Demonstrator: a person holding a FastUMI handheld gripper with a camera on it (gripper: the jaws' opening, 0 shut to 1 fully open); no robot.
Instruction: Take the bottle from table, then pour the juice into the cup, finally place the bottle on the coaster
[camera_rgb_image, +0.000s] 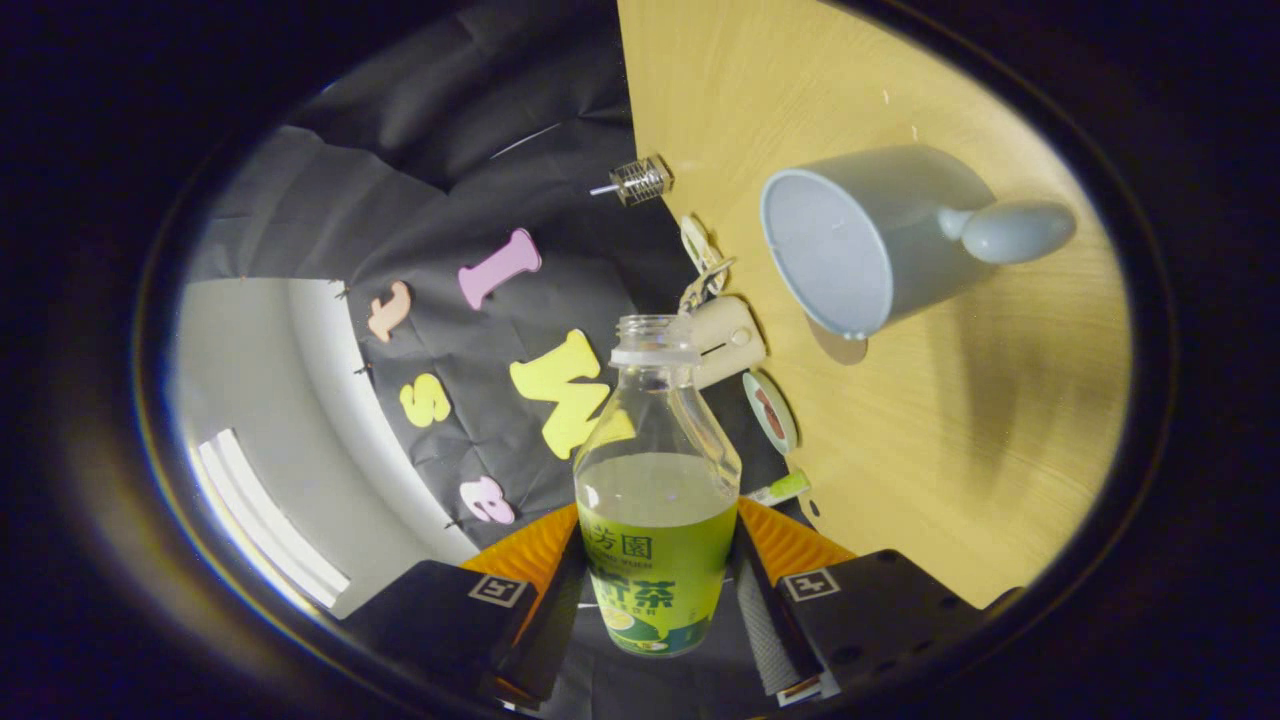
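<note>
My gripper is shut on a clear plastic bottle with a green label; both fingers press its sides. The bottle has no cap and holds pale green juice to about mid height. The whole view is rolled, so the wooden table stands to the right like a wall. A grey cup with a rounded handle stands on that table, beyond the bottle's mouth and off to its right, its opening facing the bottle. The cup's inside looks empty.
Along the table's far edge lie a small wire-cage object, a metal clip, a cream block, a roll of tape and a green marker. A white wall and a window are to the left.
</note>
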